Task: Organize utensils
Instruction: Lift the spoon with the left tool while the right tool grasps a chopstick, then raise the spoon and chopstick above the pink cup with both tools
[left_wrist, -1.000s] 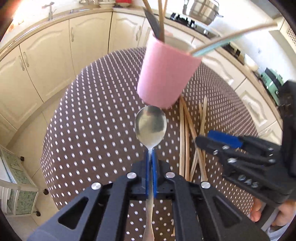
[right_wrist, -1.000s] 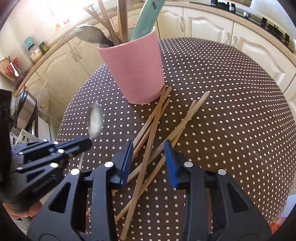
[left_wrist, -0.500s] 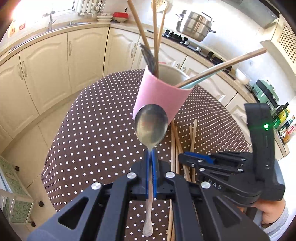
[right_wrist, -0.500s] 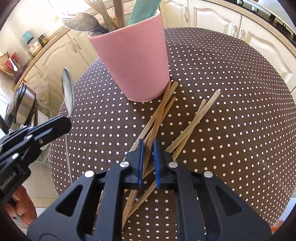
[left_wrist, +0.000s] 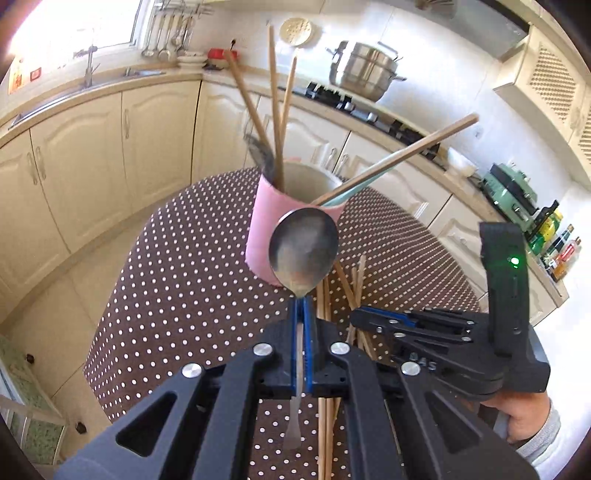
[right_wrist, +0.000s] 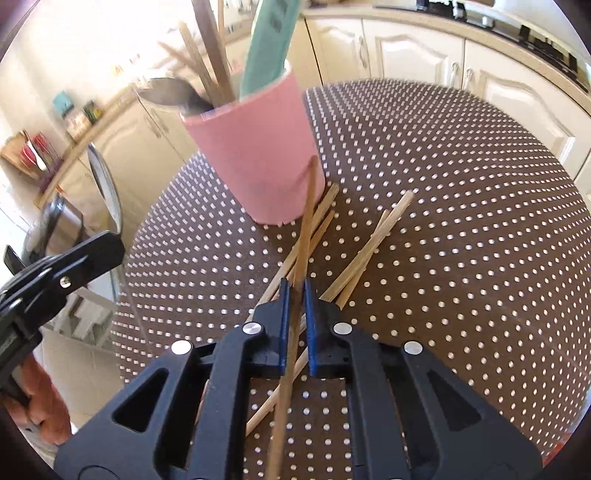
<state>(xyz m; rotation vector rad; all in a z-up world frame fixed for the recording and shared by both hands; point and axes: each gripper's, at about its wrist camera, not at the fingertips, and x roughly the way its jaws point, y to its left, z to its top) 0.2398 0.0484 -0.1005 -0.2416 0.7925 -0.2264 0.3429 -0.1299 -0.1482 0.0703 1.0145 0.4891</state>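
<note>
Jaws of the left gripper (left_wrist: 303, 314) clamp a metal spoon (left_wrist: 303, 251) by its neck, bowl up and held above the polka-dot surface (right_wrist: 461, 221), just near of the pink holder (right_wrist: 255, 155). The right gripper (right_wrist: 295, 295) has its jaws shut on a single wooden chopstick (right_wrist: 304, 229), whose far end is lifted and tilted toward the holder while the loose chopsticks (right_wrist: 365, 247) lie crossed on the surface below it. The holder is already crowded with chopsticks, another spoon and a teal utensil (right_wrist: 267, 48), all leaning outward. The likely trouble: the spoon's bowl or the chopstick tip catching one of those leaning handles or the rim and tipping the light holder over. The two grippers also sit close together, so a joint approach risks a clash. The thin chopstick, pinched off-centre, could swivel or slip between the pads.
</note>
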